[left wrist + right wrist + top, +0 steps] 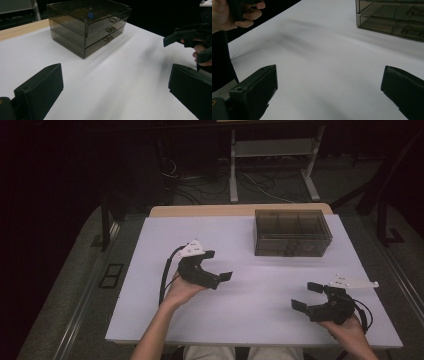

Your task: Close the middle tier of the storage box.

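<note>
A smoky transparent drawer box [292, 232] stands at the back right of the white table [250, 310]. In the left gripper view the drawer box [87, 27] shows three stacked drawers with metal handles, all pushed in. My left gripper [217, 265] hovers open over the table's left middle, nothing between its jaws, pointing toward the box. My right gripper [307, 295] stands open near the front right, jaws facing left, empty. The left gripper view [115, 87] shows its jaws wide apart, with the right gripper [185, 43] at the far right. The right gripper view [329, 92] has jaws spread too, over bare table.
Beyond the table's wooden far edge [240, 210] lie cables and a metal stand [272, 165] on the dark floor. The table's front edge runs close to the person's lap.
</note>
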A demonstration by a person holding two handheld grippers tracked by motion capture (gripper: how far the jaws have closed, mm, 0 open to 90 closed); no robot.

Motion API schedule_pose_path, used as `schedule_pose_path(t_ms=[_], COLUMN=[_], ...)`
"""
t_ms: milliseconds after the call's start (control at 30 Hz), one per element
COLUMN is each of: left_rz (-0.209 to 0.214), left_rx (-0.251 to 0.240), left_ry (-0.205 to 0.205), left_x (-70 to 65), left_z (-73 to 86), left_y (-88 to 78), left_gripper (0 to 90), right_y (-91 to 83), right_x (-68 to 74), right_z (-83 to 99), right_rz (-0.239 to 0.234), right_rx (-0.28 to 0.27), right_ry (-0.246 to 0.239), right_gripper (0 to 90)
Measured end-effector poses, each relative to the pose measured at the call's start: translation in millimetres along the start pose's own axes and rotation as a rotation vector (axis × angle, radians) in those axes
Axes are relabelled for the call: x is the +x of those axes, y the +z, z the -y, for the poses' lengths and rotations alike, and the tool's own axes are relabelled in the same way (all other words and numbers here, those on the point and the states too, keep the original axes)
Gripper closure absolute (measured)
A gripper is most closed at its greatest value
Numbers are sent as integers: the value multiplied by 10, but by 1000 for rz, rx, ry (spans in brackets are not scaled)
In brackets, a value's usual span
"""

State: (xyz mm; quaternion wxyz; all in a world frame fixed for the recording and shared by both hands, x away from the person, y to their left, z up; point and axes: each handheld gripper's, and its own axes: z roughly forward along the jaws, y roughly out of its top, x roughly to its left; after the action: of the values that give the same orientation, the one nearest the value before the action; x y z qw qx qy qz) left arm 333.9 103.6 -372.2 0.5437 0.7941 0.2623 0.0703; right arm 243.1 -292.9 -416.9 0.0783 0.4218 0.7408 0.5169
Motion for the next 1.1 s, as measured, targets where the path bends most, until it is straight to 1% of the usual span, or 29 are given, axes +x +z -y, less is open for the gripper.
schedule_pose_path(t_ms=[100,200,467,567,667,733,867,1067,1100], left_rz=[-13,-21,-58,-75,-89,-99,-116,-142,-146], left_rx=[8,5,8,6,-4,-10,-19,-34,-32], left_ry=[5,0,-21,-33,-45,-49,-53,-64,-64], left_x=[-14,-22,-42,-46,-52,-59,-71,-84,-92], left_z=[39,71,212,273,315,340,382,441,457], left_y=[-62,-119,-289,-369,-436,-484,-572,-663,-676], left_gripper=[0,0,0,0,0,0,0,0,0], right_y=[3,4,3,1,-2,-6,-6,-6,-6], right_x=[2,5,2,2,-5,-1,-3,-8,-12], right_z=[1,0,3,5,5,2,1,0,2], right_rz=[1,1,5,7,12,11,13,20,21], right_rx=[4,6,5,5,1,2,1,-1,-2], right_ry=[-4,0,-5,2,-1,9,9,10,4], right_gripper=[2,2,2,2,2,2,2,2,2])
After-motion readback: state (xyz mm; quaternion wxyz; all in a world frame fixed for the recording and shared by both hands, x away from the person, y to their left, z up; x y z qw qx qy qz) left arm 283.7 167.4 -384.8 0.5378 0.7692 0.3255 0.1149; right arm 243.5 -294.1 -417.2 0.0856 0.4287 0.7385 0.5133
